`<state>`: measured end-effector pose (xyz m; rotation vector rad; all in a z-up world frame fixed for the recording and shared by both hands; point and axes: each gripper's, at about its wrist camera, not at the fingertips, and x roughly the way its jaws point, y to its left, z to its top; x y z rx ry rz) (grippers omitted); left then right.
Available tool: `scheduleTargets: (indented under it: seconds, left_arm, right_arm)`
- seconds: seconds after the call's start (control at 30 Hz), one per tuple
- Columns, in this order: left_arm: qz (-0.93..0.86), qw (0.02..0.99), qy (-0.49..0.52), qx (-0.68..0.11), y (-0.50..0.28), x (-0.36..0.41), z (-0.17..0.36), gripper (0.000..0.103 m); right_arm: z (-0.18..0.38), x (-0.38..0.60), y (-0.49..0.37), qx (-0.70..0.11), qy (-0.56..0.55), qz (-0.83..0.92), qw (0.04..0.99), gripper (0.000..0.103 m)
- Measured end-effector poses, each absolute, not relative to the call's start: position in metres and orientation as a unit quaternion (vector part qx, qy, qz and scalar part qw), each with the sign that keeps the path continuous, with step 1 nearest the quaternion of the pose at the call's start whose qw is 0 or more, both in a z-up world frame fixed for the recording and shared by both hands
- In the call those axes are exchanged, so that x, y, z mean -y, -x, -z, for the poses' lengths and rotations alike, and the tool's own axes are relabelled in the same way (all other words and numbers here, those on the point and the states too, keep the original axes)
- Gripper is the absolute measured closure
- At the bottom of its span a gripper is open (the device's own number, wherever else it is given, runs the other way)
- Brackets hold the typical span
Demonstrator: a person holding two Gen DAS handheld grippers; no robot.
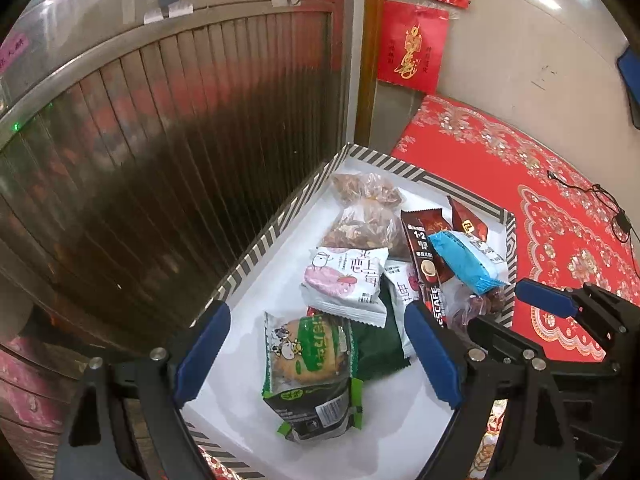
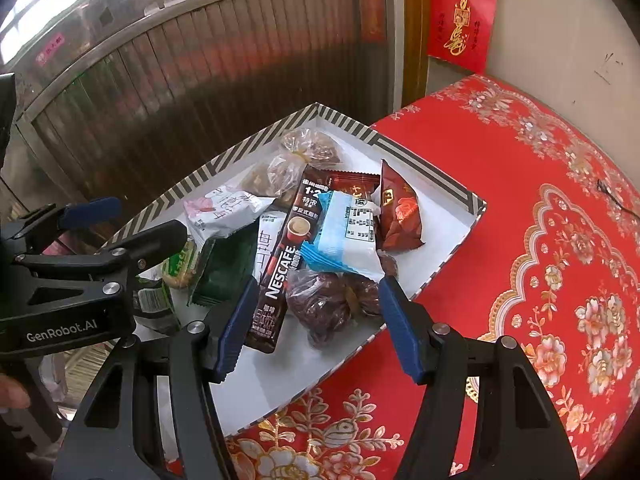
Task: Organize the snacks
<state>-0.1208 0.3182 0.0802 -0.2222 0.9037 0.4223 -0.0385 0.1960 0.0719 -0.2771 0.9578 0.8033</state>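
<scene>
Left wrist view. Left gripper (image 1: pixel 320 354): blue-padded fingers spread wide, nothing between them, poised over the near end of the box. Box (image 1: pixel 280 220): shallow, white inside, black-and-white striped rim, standing on a red floral tablecloth (image 1: pixel 560 208) against a ribbed metal shutter (image 1: pixel 180 140). Contents, near to far: green biscuit packet (image 1: pixel 308 368), lying directly below the spread fingers; dark green sachet (image 1: pixel 380 344) beside it; white-and-pink packet (image 1: pixel 346 280) overlapping the green sachet; Nescafe stick (image 1: pixel 426 264); blue-and-white packet (image 1: pixel 468 260) lying across the stick; two clear bags of nuts (image 1: pixel 368 212) toward the far corner; red packet (image 1: pixel 470 220) at the far right wall. Right gripper (image 1: pixel 560 308): seen from the side at the box's right rim; one blue pad shows.

Right wrist view. Right gripper (image 2: pixel 316 320): fingers well apart, empty, above the near right part of the box (image 2: pixel 460 200). Between the fingers: a clear bag of dark red fruit (image 2: pixel 332 304), with the Nescafe stick (image 2: pixel 280 264) just left of it. Blue-and-white packet (image 2: pixel 348 236) rests on the fruit bag; red packet (image 2: pixel 400 212) beyond it. Left gripper (image 2: pixel 120 220): at the left, fingers parted, over the green biscuit packet (image 2: pixel 180 264).
</scene>
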Motion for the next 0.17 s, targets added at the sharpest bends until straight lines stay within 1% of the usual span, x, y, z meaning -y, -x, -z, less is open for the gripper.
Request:
scheduleTargets:
  seconds: [0.17]
  left_arm:
    - [-0.2,0.876,0.097,-0.429,0.117,-0.316,-0.083,0.013]
  right_arm:
    - [-0.0721,-0.1945,0.0385,-0.446,0.126,-0.373,0.804,0.04]
